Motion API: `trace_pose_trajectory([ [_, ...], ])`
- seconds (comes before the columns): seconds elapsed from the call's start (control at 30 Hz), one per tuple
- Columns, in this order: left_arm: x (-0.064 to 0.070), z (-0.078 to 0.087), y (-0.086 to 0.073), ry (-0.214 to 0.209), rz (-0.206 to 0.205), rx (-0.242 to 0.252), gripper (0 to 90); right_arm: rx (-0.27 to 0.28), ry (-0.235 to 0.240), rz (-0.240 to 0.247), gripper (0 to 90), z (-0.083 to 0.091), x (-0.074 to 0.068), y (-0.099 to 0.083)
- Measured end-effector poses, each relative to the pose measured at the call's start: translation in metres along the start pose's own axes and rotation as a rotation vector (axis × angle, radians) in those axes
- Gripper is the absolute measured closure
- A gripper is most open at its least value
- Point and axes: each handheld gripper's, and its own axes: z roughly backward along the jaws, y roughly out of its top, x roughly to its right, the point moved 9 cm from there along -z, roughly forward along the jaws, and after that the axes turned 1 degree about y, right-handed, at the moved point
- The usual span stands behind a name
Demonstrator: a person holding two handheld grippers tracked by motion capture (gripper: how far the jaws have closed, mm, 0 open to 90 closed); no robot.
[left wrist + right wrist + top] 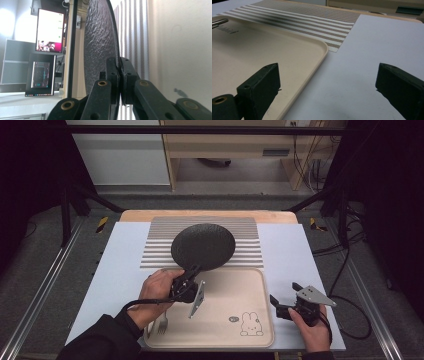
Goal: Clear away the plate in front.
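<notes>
A dark, rough-textured round plate (203,246) hangs over the striped placemat (160,254), just beyond the beige tray (235,295). My left gripper (192,269) is shut on the plate's near rim, with my hand turned on its side. In the left gripper view the plate (100,42) stands edge-on and both jaws clamp its rim at my left gripper (119,75). My right gripper (285,292) rests open on the table to the right of the tray. In the right gripper view my right gripper (327,85) has nothing between its jaws.
A metal fork (162,322) lies on the tray's near left corner. A rabbit drawing (251,324) marks the tray's near right. The tray's corner (322,50) and the white table cover (372,55) lie ahead of my right gripper. Black frame bars flank the table.
</notes>
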Motion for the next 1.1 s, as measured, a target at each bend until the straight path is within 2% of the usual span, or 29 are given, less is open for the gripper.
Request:
trace_pose_trajectory([
  [0.2, 0.014, 0.012, 0.000, -0.019, -0.023, 0.001, 86.7, -0.002, 0.001, -0.001, 6.0, 0.000, -0.001, 0.000],
  [0.4, 0.025, 0.023, 0.002, -0.026, -0.020, 0.016, 86.4, -0.002, -0.002, -0.001, 6.0, 0.000, 0.000, 0.000],
  [0.77, 0.036, 0.039, 0.006, -0.037, -0.032, 0.033, 86.4, 0.000, -0.002, -0.002, 6.0, 0.000, 0.000, 0.000],
  [1.1, 0.045, 0.046, 0.007, -0.053, -0.035, 0.038, 86.4, 0.002, -0.003, -0.003, 6.0, 0.000, 0.001, 0.000],
])
